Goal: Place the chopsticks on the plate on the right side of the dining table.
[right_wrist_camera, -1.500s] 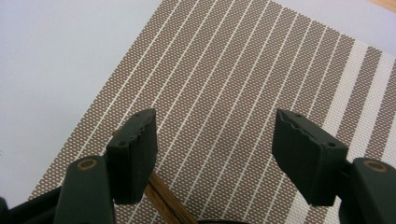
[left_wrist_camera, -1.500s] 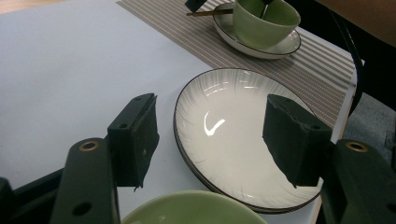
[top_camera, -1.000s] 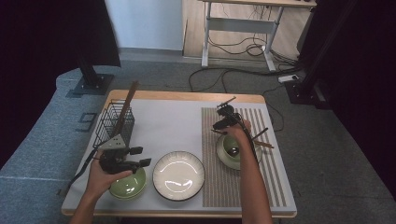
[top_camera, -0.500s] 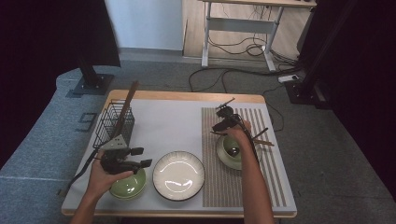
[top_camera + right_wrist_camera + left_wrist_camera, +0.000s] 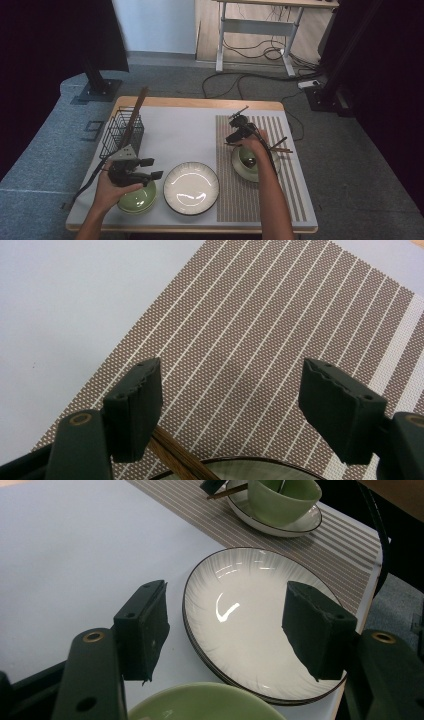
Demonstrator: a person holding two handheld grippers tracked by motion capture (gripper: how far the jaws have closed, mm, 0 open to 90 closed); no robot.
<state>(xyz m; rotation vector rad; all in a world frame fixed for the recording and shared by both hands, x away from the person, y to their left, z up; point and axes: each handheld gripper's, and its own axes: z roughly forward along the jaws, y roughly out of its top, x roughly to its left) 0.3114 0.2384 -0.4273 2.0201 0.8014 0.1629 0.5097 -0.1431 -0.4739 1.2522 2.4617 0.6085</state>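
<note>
Right hand-held gripper (image 5: 239,125) hovers with its jaws spread wide and nothing between them, having just been opening, above the far edge of a green cup (image 5: 248,156) that sits on a saucer (image 5: 239,170) on the striped brown placemat (image 5: 260,200). Its own camera looks down between the two black pads (image 5: 135,405) at the mat's weave, with the dark rim of the saucer at the bottom of the frame and a brown chopstick (image 5: 175,457) just beside the left pad. From above, chopsticks (image 5: 279,146) lie across the far side of the saucer, their ends pointing toward the mat's right border.

Left hand-held gripper (image 5: 152,168), also wide open and empty, is held level over a green bowl (image 5: 136,201) near the front left corner of the counter (image 5: 175,125). Its jaws point toward the white plate (image 5: 191,188) with a dark rim, which lies just beside the bowl, between it and the placemat; in the left gripper view the plate (image 5: 250,625) shows between the two pads (image 5: 150,630), with the bowl's green rim (image 5: 200,705) below.

Behind the left hand stands a black wire basket (image 5: 122,132) holding a long wooden utensil (image 5: 135,112) that leans upward toward the counter's far edge. Cables trail across the grey floor (image 5: 350,150) beyond.
</note>
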